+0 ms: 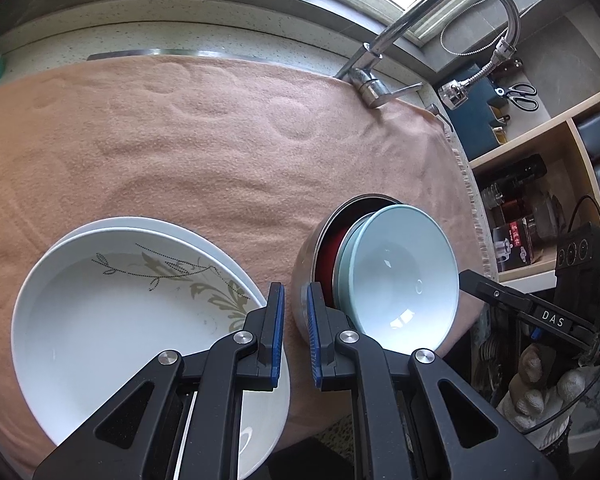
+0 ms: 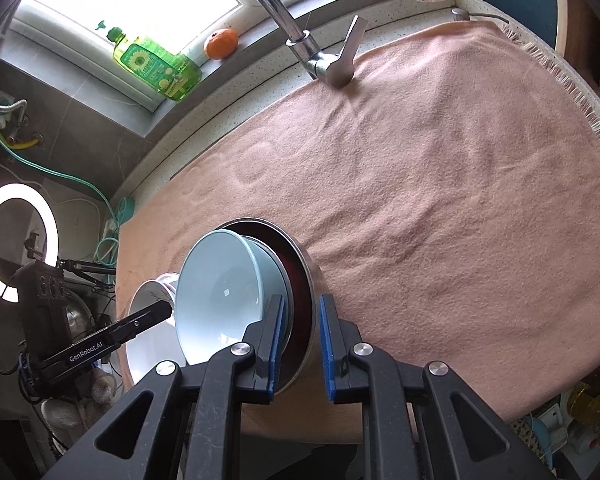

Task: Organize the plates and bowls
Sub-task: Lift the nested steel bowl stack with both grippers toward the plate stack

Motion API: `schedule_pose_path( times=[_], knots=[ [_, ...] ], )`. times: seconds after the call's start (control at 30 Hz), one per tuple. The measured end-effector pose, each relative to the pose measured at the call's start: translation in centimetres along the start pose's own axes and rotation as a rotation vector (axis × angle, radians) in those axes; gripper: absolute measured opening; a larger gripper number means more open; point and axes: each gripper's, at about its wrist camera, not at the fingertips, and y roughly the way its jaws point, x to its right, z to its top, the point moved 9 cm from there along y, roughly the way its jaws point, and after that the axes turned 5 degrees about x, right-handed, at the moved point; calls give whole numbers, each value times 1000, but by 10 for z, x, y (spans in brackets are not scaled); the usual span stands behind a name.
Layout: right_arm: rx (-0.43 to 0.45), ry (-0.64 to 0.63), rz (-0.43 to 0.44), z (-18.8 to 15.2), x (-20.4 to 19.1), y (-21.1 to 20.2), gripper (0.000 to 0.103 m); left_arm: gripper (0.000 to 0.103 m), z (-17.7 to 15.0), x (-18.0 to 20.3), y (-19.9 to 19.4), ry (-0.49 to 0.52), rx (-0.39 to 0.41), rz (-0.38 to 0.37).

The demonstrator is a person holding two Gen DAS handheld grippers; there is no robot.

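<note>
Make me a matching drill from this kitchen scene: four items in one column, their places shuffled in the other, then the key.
Items
1. round orange fruit
2. pale blue ceramic bowl
3. white plate with a grey leaf pattern
4. black-handled scissors

Places
A. nested in a steel bowl with a red lining
B. on the window ledge beside the green bottle
C. on top of another white plate, on the pink towel
D. near the shelf unit, beyond the chrome tap

Pairs: 1-B, 2-A, 3-C, 4-D
</note>
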Motion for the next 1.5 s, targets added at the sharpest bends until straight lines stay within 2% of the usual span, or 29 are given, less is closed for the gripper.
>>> schedule_pose_path(
  times=[0.63, 1.03, 1.5],
  knots=[
    [-52, -12, -13, -5, 2, 21, 15, 10, 3, 6, 13, 24, -15, 5],
    [-53, -2, -2, -3, 3, 22, 15, 9, -1, 7, 25, 22, -41, 0],
    [-78, 18, -7, -5, 9, 30, 8, 8, 1, 6, 28, 11, -42, -9]
  ],
)
